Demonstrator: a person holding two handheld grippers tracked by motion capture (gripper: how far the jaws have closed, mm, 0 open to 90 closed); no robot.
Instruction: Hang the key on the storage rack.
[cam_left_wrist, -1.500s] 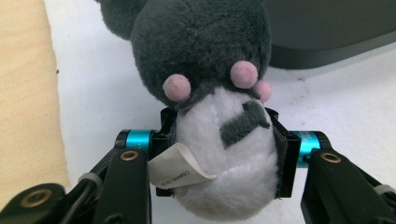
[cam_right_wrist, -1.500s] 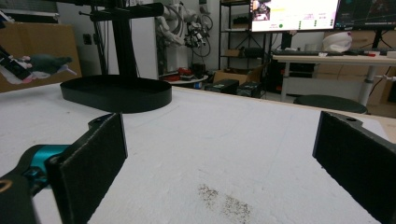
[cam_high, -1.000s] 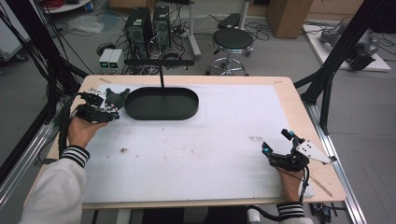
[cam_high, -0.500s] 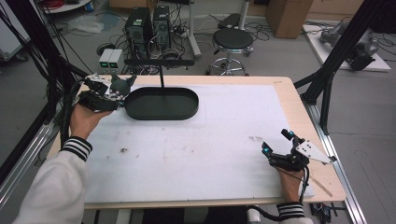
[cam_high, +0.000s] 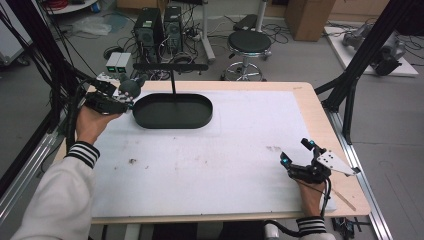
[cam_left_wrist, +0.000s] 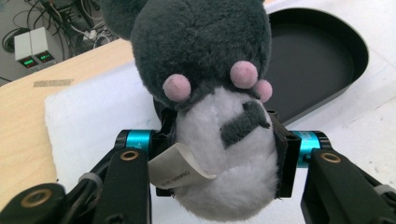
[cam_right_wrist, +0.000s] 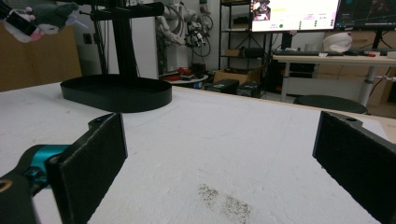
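Observation:
A grey and white plush toy (cam_left_wrist: 219, 107) with pink paw pads and a paper tag fills the left gripper view, squeezed between the two black jaws. My left gripper (cam_high: 125, 95) is shut on this plush toy (cam_high: 131, 88) and holds it in the air just left of the black oval tray (cam_high: 172, 111). The same tray (cam_left_wrist: 322, 60) lies behind the toy, at the upper right of the left gripper view. My right gripper (cam_high: 296, 154) rests on the white mat near the table's front right corner, jaws wide apart and nothing between them. Its fingers (cam_right_wrist: 88, 163) frame bare mat.
A black stand with a crossbar (cam_high: 171, 67) rises behind the tray. The white foam mat (cam_high: 210, 155) covers most of the wooden table. Computers, cables and a stool (cam_high: 249, 42) stand on the floor beyond the far edge.
My left gripper has lifted the plush toy up and carried it toward the far left end of the tray. The right gripper has stayed where it was.

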